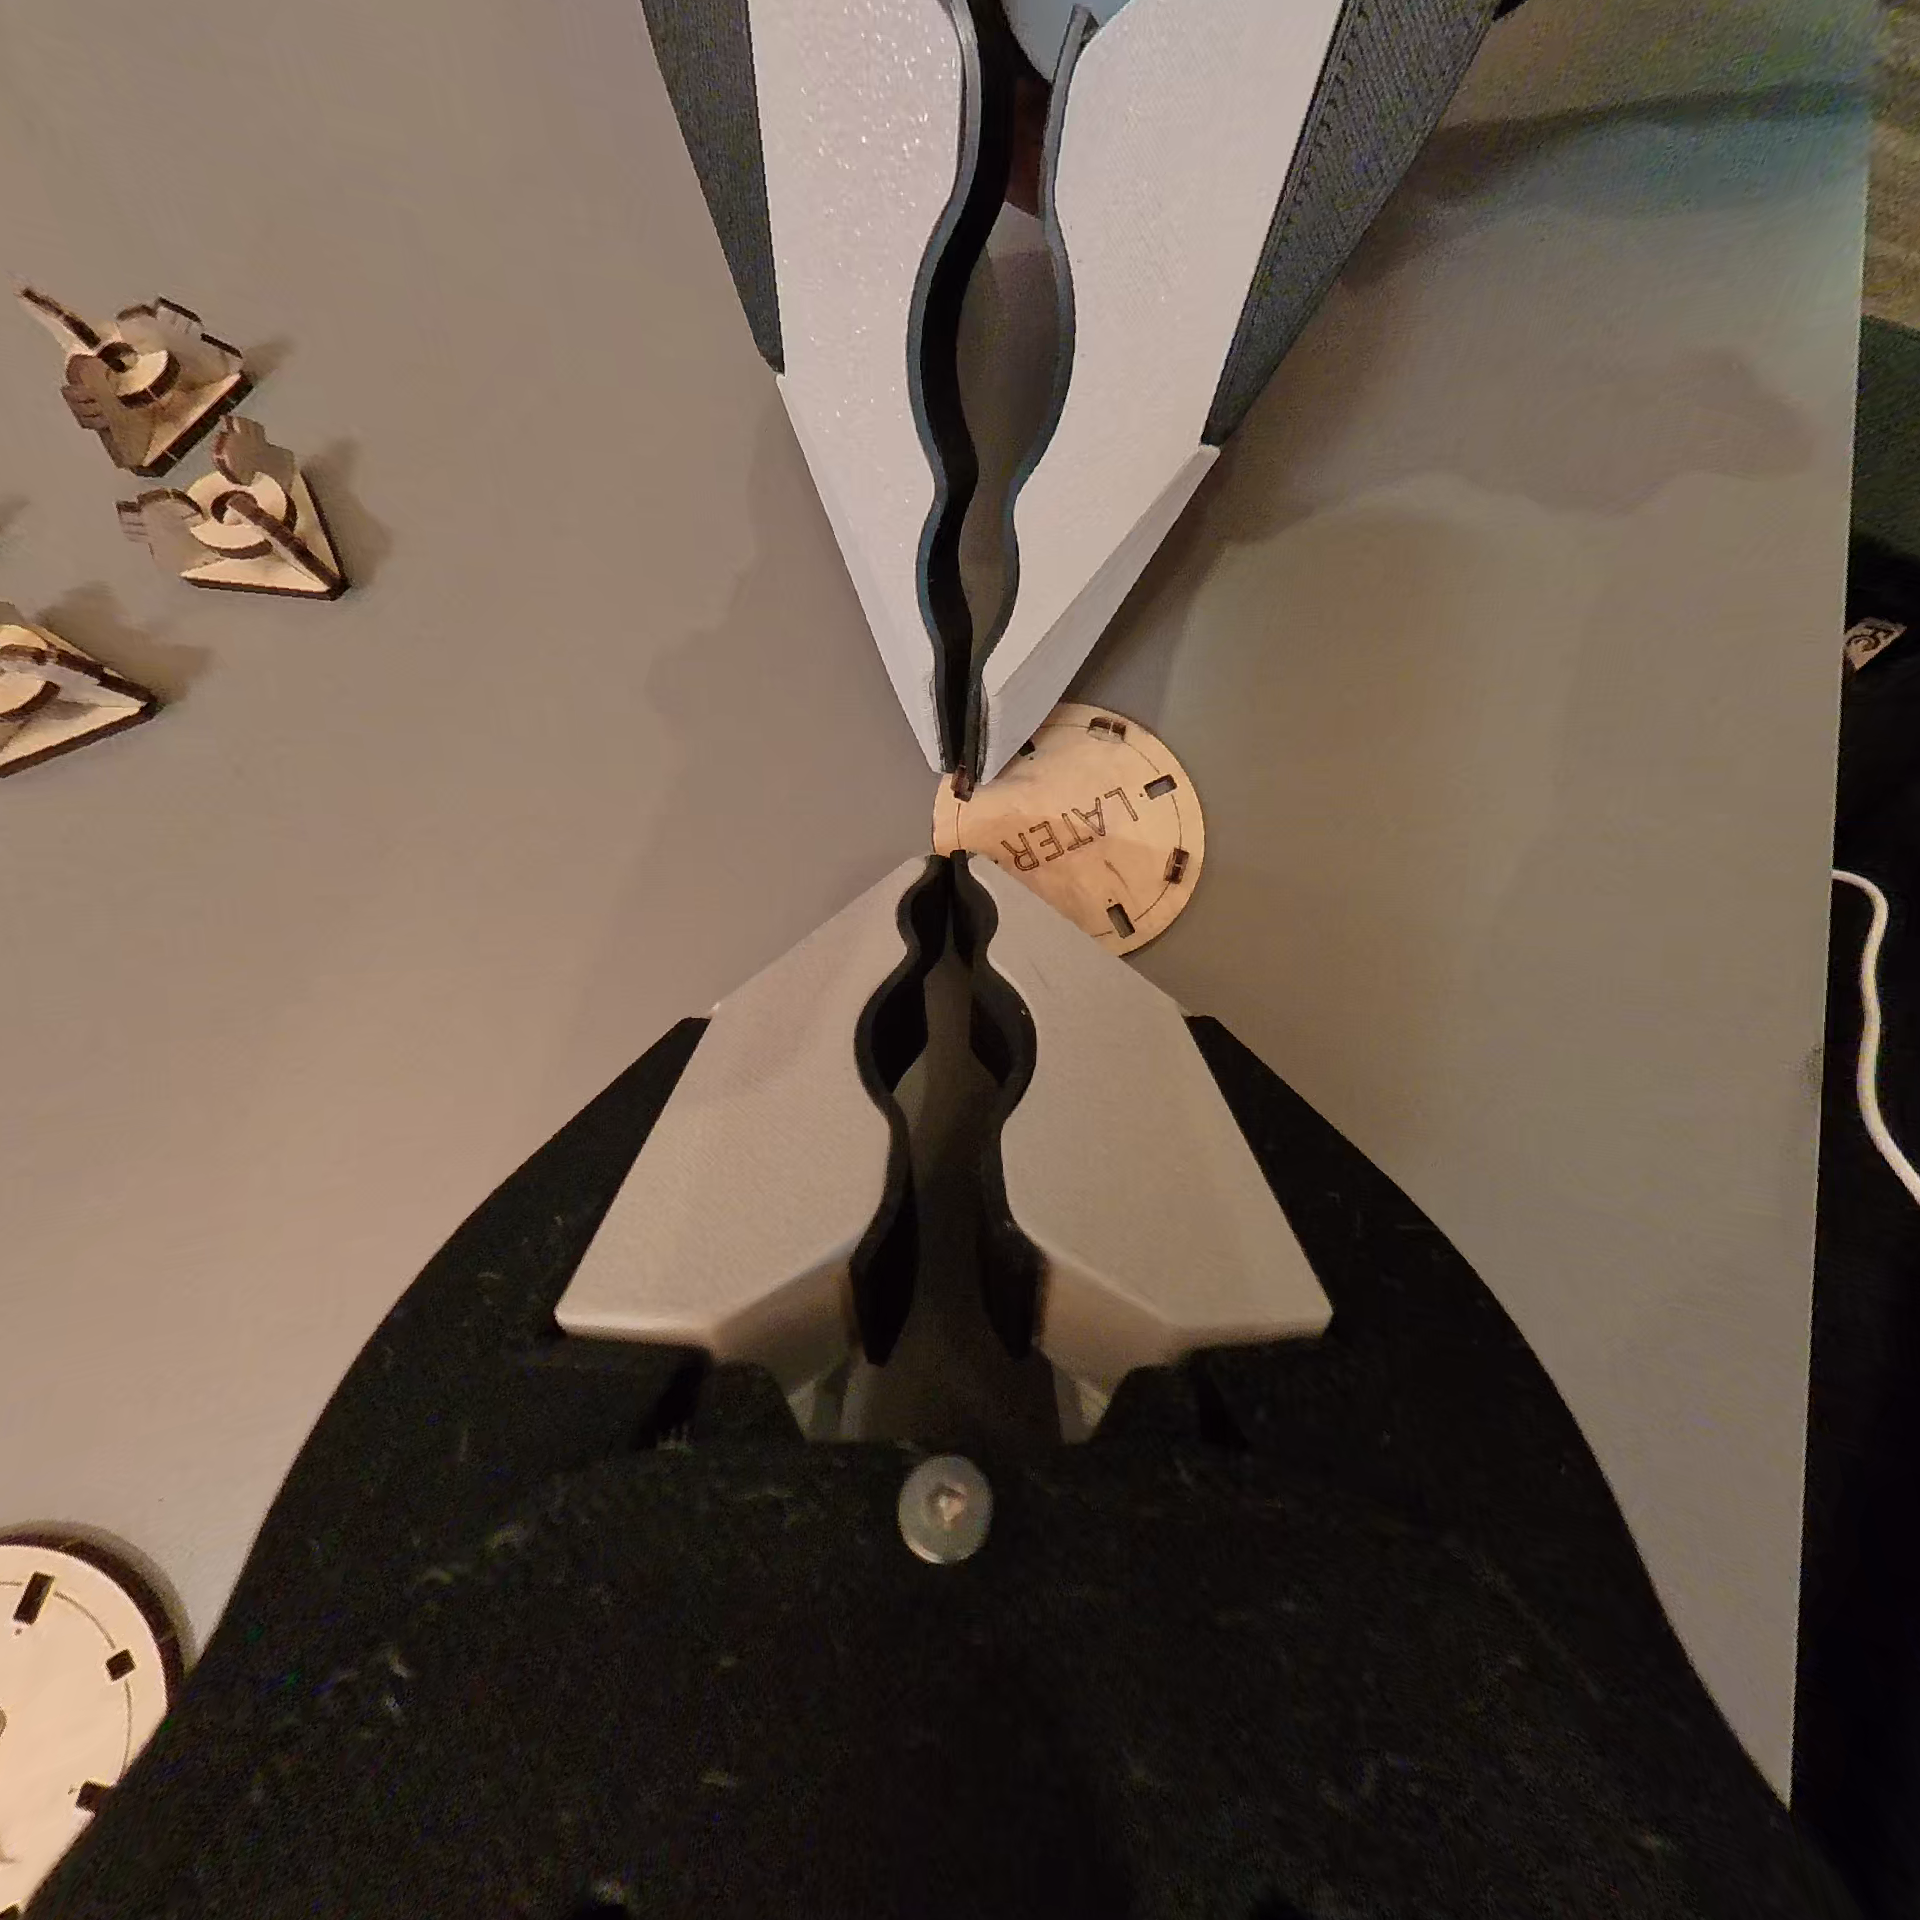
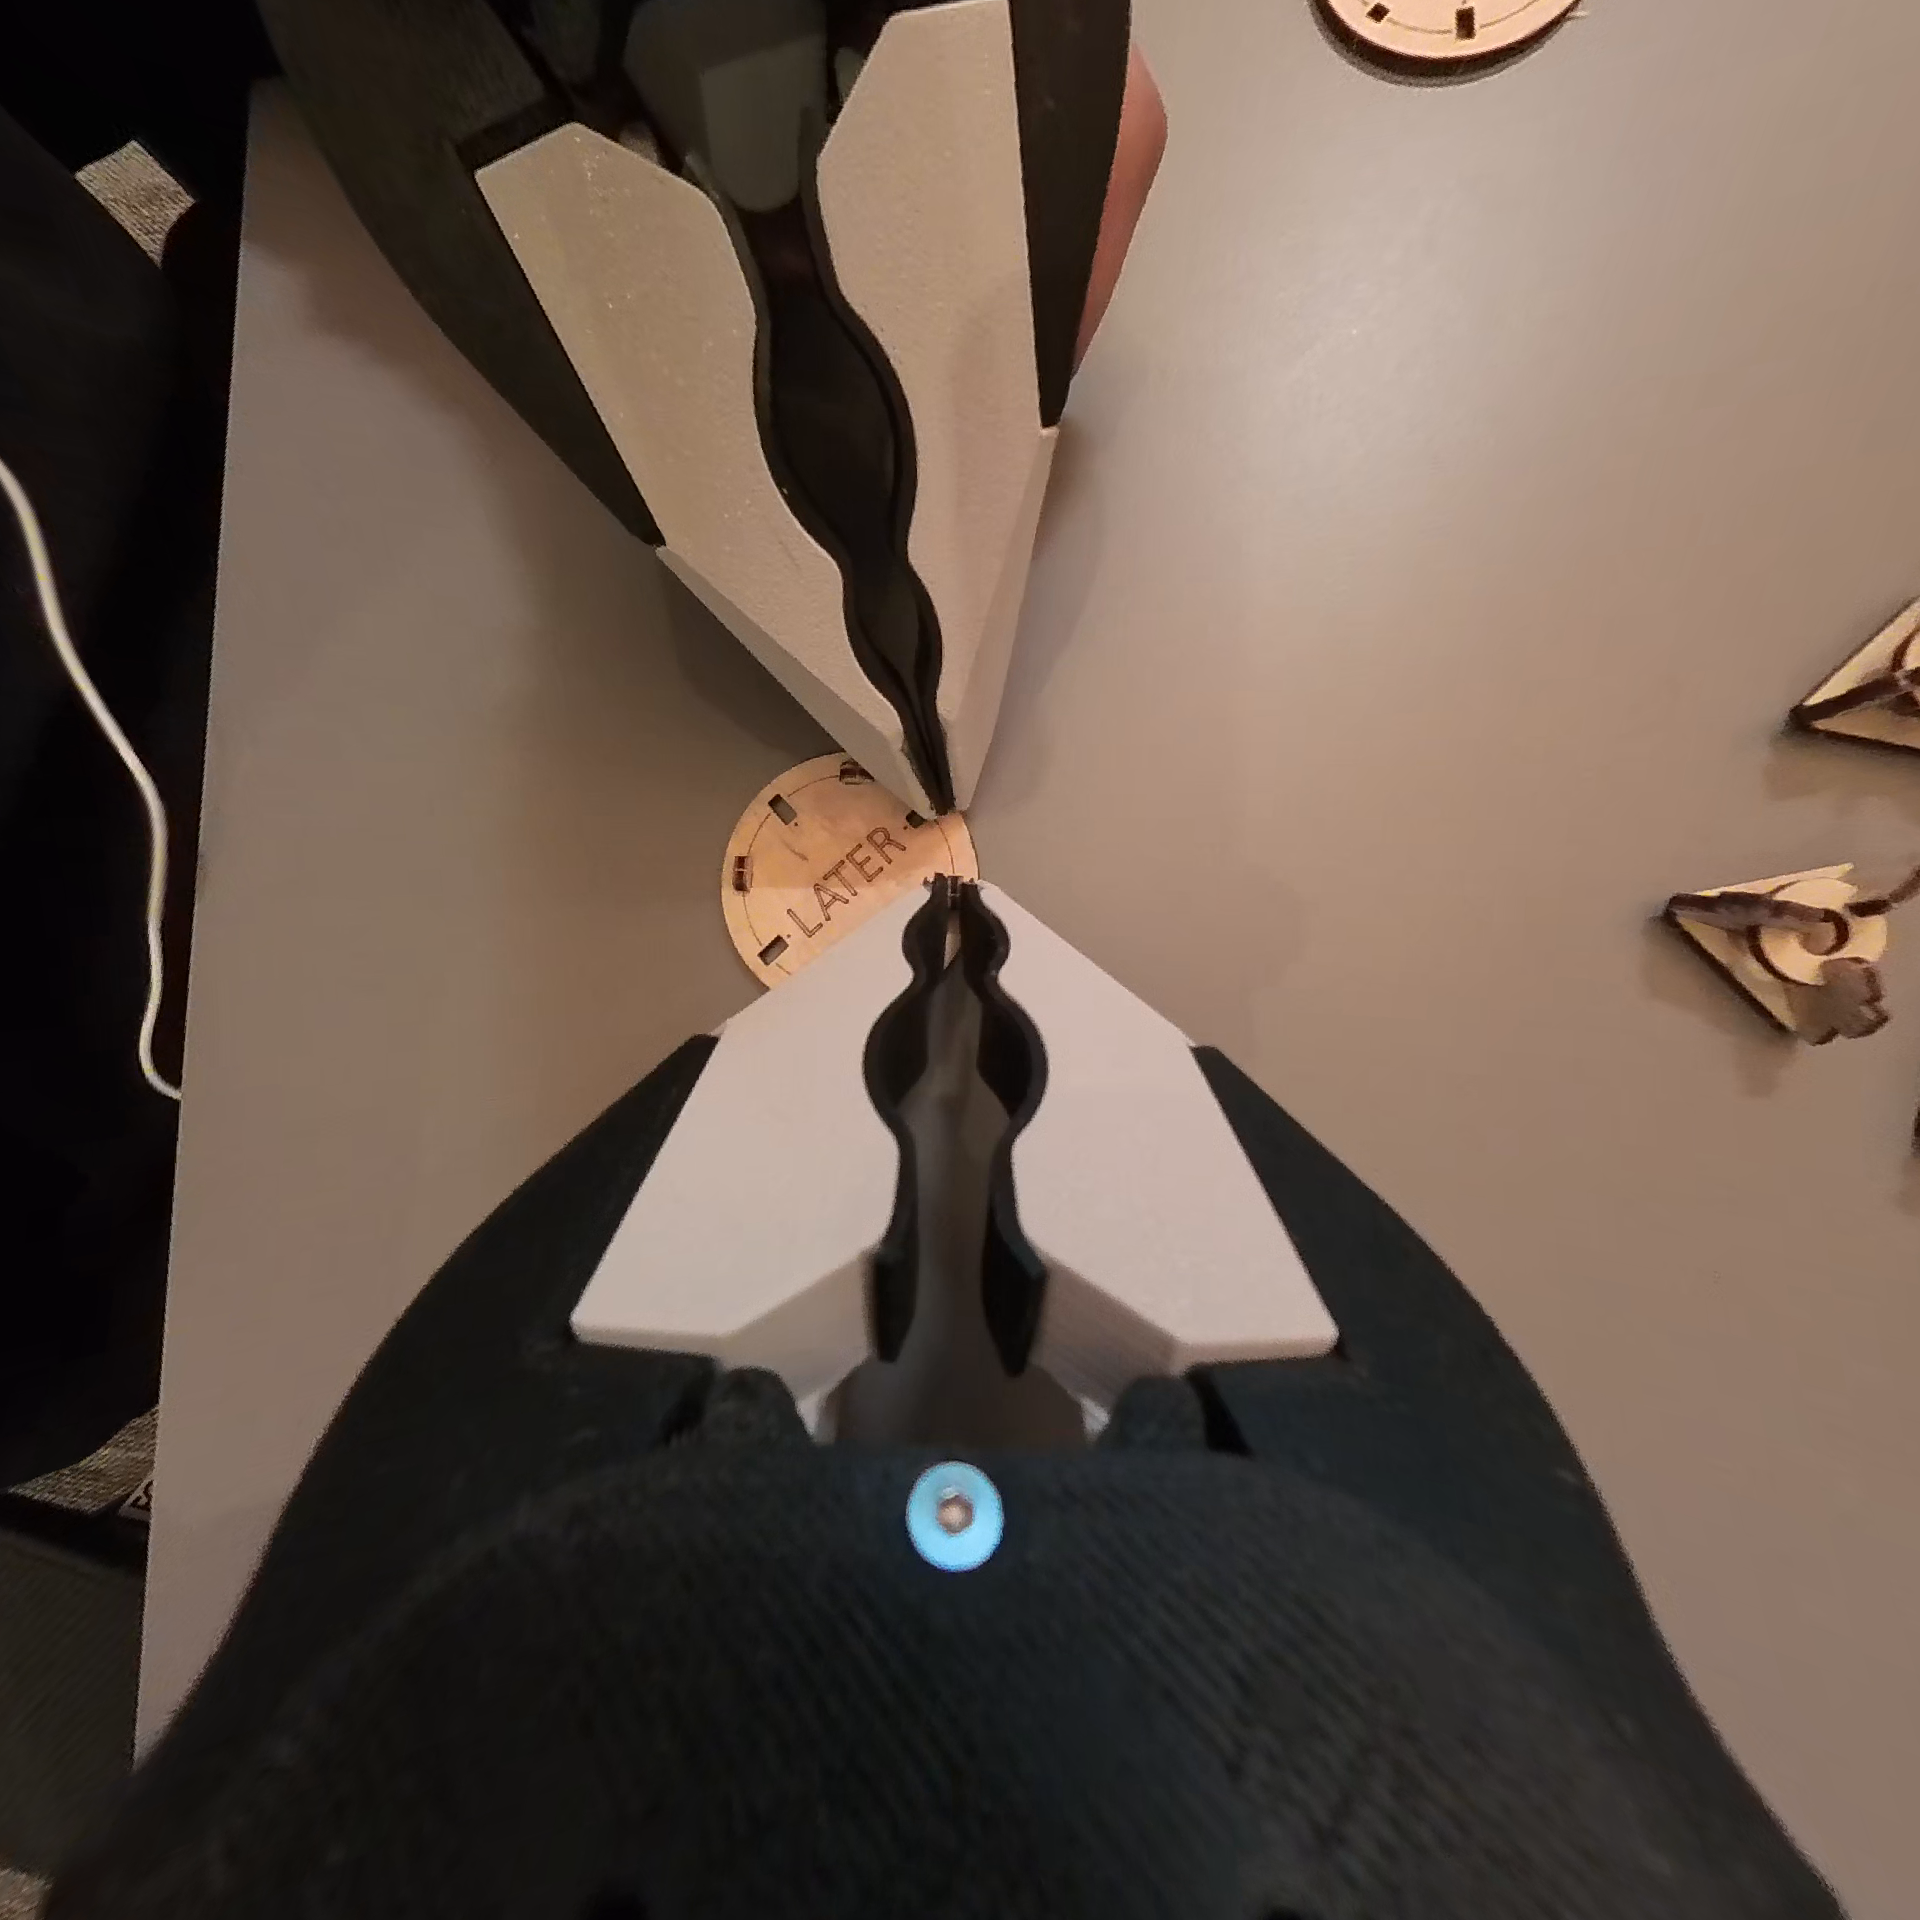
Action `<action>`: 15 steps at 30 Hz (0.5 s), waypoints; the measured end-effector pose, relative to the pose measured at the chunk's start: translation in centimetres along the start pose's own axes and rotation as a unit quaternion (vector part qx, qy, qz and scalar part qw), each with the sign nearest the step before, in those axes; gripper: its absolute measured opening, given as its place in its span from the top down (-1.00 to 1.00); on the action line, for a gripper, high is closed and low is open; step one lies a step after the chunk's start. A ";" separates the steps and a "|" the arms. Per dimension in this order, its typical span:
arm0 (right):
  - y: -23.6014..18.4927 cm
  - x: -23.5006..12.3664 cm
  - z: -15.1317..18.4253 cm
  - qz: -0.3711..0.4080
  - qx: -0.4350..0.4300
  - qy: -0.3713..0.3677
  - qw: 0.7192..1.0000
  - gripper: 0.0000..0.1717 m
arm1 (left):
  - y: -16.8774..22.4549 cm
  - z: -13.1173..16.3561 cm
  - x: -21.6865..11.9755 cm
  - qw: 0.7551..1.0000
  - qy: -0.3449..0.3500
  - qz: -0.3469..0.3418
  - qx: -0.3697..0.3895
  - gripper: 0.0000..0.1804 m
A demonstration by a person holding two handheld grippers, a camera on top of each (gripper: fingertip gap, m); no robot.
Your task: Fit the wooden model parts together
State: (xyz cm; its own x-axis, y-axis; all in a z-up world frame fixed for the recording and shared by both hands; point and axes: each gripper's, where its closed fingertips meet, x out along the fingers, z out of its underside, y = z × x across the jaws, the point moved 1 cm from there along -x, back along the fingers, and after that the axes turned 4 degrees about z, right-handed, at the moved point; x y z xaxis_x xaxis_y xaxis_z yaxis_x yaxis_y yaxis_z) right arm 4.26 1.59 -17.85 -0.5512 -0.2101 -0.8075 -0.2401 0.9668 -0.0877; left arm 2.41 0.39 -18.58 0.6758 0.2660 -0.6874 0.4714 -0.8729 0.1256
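Near the desk edge that has the white cable trailing beyond it lies the wooden disc, flat, lettered face up, with slots round its rim. From the left wrist view, the left claw has its fingers together, tips right at the disc's rim. I can't tell if they nip anything. Opposite, almost tip to tip, the right claw comes in with its fingers together too, and a little wooden tab shows right between the tips, standing at the rim. Well apart toward the opposite edge sit three triangular wooden pieces, and a second disc lies off on its own.

Over to the right wrist view: the right claw is closed with that tab looking pinched at the very ends. The left claw touches down on the disc just beside it. The triangular pieces sit far off, the second disc farther yet, and the cable hangs past the edge.

My read: that's a fingertip hold on something tiny, so the pinch wants to stay square and steady. No twisting, and the left tips should bear straight down, since a thin disc on a smooth desk looks ready to skid.
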 end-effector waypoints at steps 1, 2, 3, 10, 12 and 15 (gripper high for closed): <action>0.0 0.0 0.0 0.000 -0.001 0.001 1.000 1.00 | 0.0 0.0 0.0 1.000 0.000 0.000 0.000 0.98; 0.0 0.0 -0.1 0.000 -0.001 0.001 1.000 0.99 | 0.0 0.0 0.0 1.000 0.000 0.000 0.000 0.98; -0.1 0.1 -0.1 -0.001 -0.001 0.002 1.000 0.99 | 0.0 0.0 0.0 1.000 0.000 -0.001 0.001 0.98; -0.1 0.1 0.0 0.000 0.002 -0.010 1.000 0.99 | 0.0 0.0 0.0 1.000 0.000 -0.001 0.001 0.98; -0.1 0.1 0.0 0.003 0.004 -0.024 1.000 0.99 | 0.0 0.0 0.0 1.000 0.000 -0.001 0.001 0.98; -0.1 0.2 -0.1 0.009 0.005 -0.052 0.999 0.99 | 0.0 0.0 0.0 1.000 0.000 0.000 0.000 0.98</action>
State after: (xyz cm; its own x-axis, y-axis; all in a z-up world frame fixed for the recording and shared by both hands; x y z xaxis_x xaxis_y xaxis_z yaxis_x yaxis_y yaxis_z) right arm 4.14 1.46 -17.94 -0.4697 -0.1774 -0.8648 -0.2232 0.9716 -0.0780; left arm 2.41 0.40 -18.60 0.6753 0.2661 -0.6879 0.4716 -0.8729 0.1253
